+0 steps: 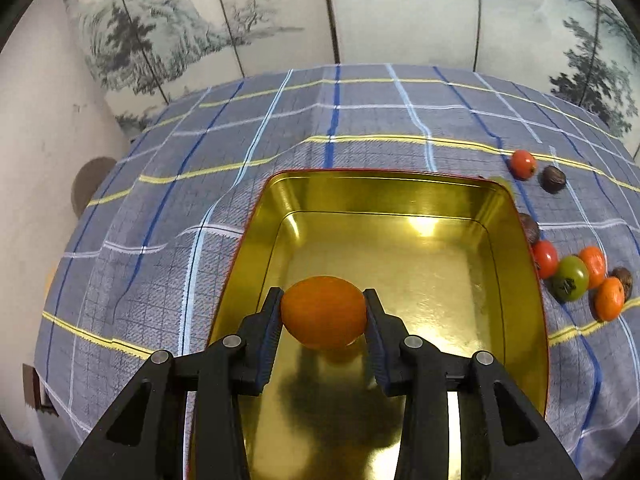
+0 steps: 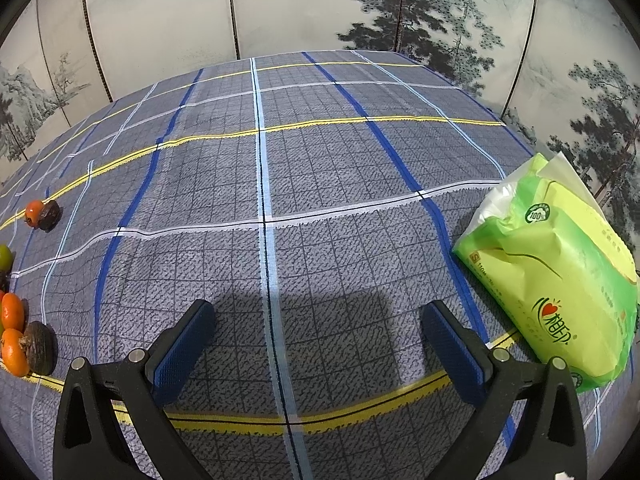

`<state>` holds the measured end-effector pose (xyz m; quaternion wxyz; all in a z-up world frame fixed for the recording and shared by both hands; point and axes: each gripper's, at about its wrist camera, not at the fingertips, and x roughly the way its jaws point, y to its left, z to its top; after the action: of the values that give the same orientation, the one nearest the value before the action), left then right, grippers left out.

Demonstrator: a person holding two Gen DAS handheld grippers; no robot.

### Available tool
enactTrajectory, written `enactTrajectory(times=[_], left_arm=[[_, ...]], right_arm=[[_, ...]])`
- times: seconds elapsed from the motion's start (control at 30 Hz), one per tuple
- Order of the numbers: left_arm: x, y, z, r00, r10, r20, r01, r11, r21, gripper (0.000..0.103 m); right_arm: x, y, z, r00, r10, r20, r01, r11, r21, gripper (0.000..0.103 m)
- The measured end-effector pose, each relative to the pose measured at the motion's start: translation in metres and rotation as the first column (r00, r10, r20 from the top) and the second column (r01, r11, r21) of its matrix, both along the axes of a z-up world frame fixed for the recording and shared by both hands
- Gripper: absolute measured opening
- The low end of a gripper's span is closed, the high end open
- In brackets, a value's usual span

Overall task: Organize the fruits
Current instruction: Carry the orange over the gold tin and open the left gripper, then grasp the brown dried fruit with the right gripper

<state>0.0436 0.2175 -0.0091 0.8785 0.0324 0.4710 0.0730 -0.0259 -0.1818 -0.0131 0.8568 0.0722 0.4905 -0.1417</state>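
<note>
My left gripper (image 1: 324, 304) is shut on an orange fruit (image 1: 323, 312) and holds it above the near part of a gold metal tray (image 1: 384, 192), whose floor is bare. To the right of the tray lie several small fruits: a red one (image 1: 523, 164), a dark brown one (image 1: 553, 179), a green one (image 1: 571, 279) and orange ones (image 1: 609, 298). My right gripper (image 2: 318, 324) stands open over bare checked cloth with nothing between its fingers. At the left edge of the right wrist view are more fruits (image 2: 15, 350).
A checked blue-grey cloth (image 2: 320, 184) covers the table. A green pack of tissues (image 2: 556, 276) lies at the right of the right gripper. A painted folding screen (image 1: 400, 8) stands behind the table. A white wall (image 1: 36, 128) is at the left.
</note>
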Motion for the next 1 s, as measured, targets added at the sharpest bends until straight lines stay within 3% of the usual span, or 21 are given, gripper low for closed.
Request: enactTrajectory(times=[0.1,0.23,0.37,0.43,0.47,0.53,0.6,0.67,0.77,1.0], left_arm=[[0.004,0.004,-0.001,1.000,0.019,-0.021,-0.019,1.000,0.002,0.043],[-0.004,0.004,0.007,0.999,0.019,0.027,-0.019,1.000,-0.001,0.069],[-0.018,0.000,0.017,0.996,-0.004,0.089,0.005,1.000,-0.007,0.073],[-0.026,0.000,0.023,0.994,-0.016,0.105,0.022,0.998,-0.057,0.074],[-0.031,0.000,0.026,0.994,-0.020,0.111,0.029,0.996,-0.082,0.074],[-0.041,-0.002,0.033,0.991,-0.020,0.130,0.036,0.993,-0.116,0.076],[-0.052,-0.003,0.039,0.988,-0.013,0.156,0.034,0.990,-0.136,0.081],[-0.066,-0.001,0.044,0.982,0.006,0.190,0.026,0.986,-0.164,0.089],[-0.083,0.000,0.049,0.983,0.005,0.185,0.035,0.977,-0.208,0.090],[-0.115,-0.010,0.065,0.969,-0.034,0.244,0.069,0.988,-0.135,0.092]], right_arm=[[0.002,0.011,0.004,0.994,0.112,0.011,-0.112,0.994,-0.001,0.102],[-0.016,0.048,0.033,0.948,0.283,0.147,-0.289,0.957,0.022,0.102],[-0.027,0.099,0.050,0.847,0.502,0.175,-0.513,0.858,0.024,0.100],[-0.031,0.126,0.051,0.792,0.588,0.166,-0.598,0.802,0.012,0.091],[-0.031,0.135,0.049,0.776,0.611,0.157,-0.619,0.785,0.003,0.086],[-0.031,0.153,0.043,0.746,0.655,0.116,-0.655,0.754,-0.041,0.054],[-0.025,0.167,0.033,0.733,0.678,0.059,-0.675,0.735,-0.063,0.043],[-0.018,0.171,0.027,0.719,0.694,0.046,-0.692,0.720,-0.048,0.043],[-0.007,0.174,0.023,0.692,0.721,0.027,-0.720,0.692,-0.050,0.043],[0.008,0.182,0.018,0.653,0.757,-0.006,-0.756,0.652,-0.050,0.046]])
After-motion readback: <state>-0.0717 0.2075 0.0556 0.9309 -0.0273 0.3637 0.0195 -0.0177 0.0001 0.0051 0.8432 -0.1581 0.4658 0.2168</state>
